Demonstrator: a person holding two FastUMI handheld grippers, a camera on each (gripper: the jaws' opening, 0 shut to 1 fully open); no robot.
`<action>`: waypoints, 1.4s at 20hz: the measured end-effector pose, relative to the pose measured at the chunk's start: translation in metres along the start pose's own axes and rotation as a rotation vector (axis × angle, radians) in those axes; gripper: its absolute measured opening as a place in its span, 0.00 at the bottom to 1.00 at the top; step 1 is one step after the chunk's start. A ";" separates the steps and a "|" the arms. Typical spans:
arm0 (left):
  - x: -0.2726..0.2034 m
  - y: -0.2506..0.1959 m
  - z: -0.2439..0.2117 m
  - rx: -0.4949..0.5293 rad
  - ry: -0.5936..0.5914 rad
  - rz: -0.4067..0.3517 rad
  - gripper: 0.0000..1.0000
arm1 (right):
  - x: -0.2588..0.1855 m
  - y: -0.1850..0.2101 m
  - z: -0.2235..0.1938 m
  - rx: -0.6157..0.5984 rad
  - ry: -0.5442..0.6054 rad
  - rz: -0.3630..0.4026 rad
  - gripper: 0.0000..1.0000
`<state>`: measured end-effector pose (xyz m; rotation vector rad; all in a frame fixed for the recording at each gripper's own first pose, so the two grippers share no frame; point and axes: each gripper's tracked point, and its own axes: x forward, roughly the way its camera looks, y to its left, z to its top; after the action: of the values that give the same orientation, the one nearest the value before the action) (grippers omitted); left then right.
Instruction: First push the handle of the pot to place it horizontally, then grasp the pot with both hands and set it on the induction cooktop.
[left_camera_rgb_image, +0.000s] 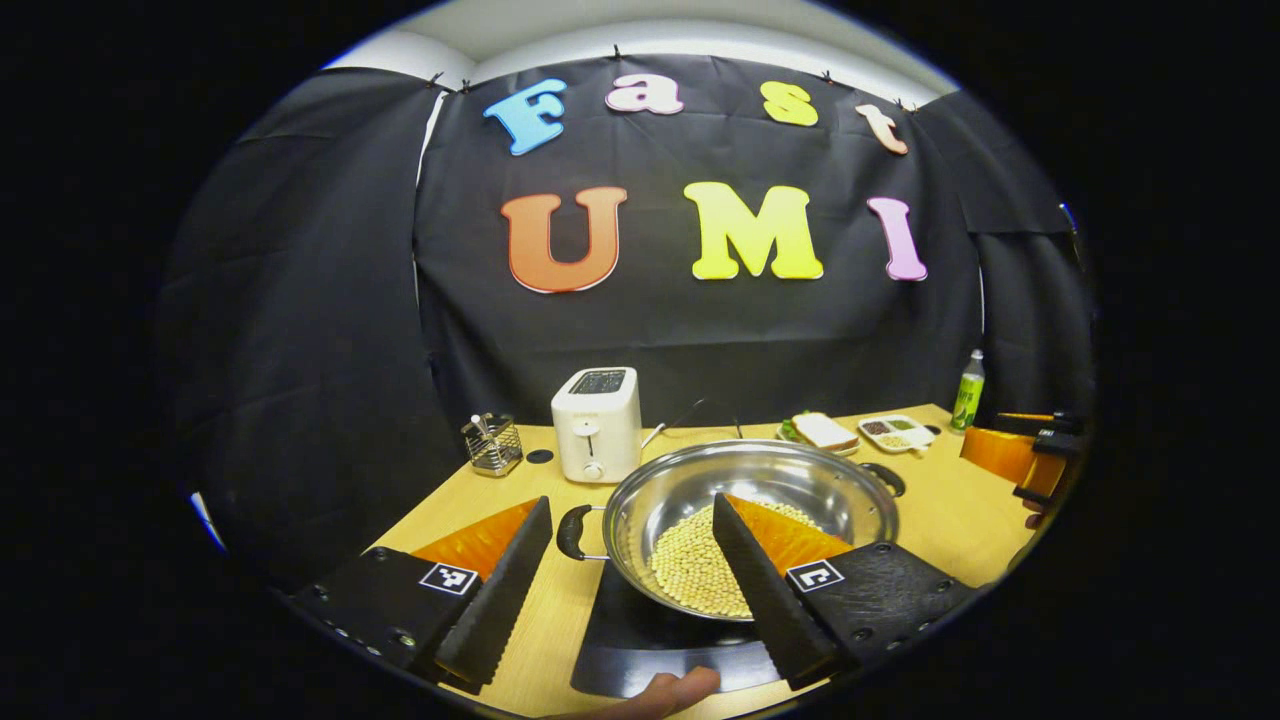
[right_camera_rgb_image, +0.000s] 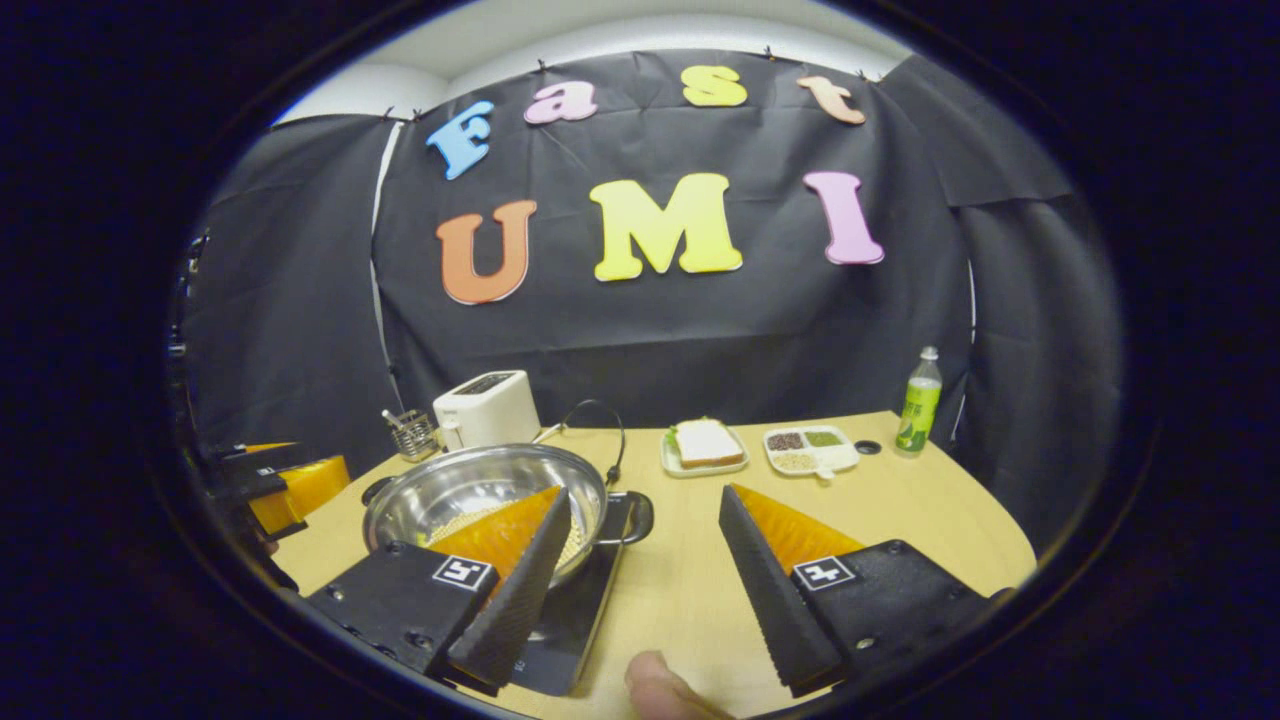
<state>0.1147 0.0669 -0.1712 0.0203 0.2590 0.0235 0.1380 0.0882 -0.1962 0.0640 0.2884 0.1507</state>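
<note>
- My left tool (left_camera_rgb_image: 630, 575) is spread wide and grips nothing; between its fingers I see the near-left black loop handle (left_camera_rgb_image: 572, 531) of the pot.
- My right tool (right_camera_rgb_image: 640, 570) is also spread and empty, with the pot's other black loop handle (right_camera_rgb_image: 634, 517) just ahead of the gap.
- The wide shiny steel pot (left_camera_rgb_image: 800, 480) sits on the flat black induction cooktop (left_camera_rgb_image: 650, 650), on the pale wooden worktop (left_camera_rgb_image: 960, 520), so I judge the placing as good as done.
- A layer of pale dried beans (left_camera_rgb_image: 690, 570) covers its bottom, so I expect it to be fairly heavy, and the load may slide if the pot tips.
- The steel wall is stiff and looks slippery; the two handles are the places to take hold, one per tool, kept level.
- Farther back stand a white toaster (left_camera_rgb_image: 597, 422), a wire utensil basket (left_camera_rgb_image: 492, 444), a plate with a sandwich (right_camera_rgb_image: 705, 445), a white divided dish (right_camera_rgb_image: 810, 450) and a green bottle (right_camera_rgb_image: 919, 402).
</note>
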 end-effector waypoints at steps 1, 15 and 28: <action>-0.010 -0.003 0.006 -0.003 -0.018 -0.007 0.96 | -0.012 -0.001 0.004 0.000 -0.013 -0.004 0.95; -0.158 -0.044 0.056 -0.071 -0.164 -0.088 0.96 | -0.182 -0.050 0.064 -0.021 -0.175 -0.123 0.94; -0.212 -0.072 0.084 -0.016 -0.267 -0.102 0.96 | -0.269 -0.056 0.087 -0.041 -0.284 -0.087 0.94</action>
<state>-0.0670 -0.0118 -0.0372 -0.0057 -0.0078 -0.0787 -0.0841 -0.0127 -0.0431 0.0318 0.0046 0.0596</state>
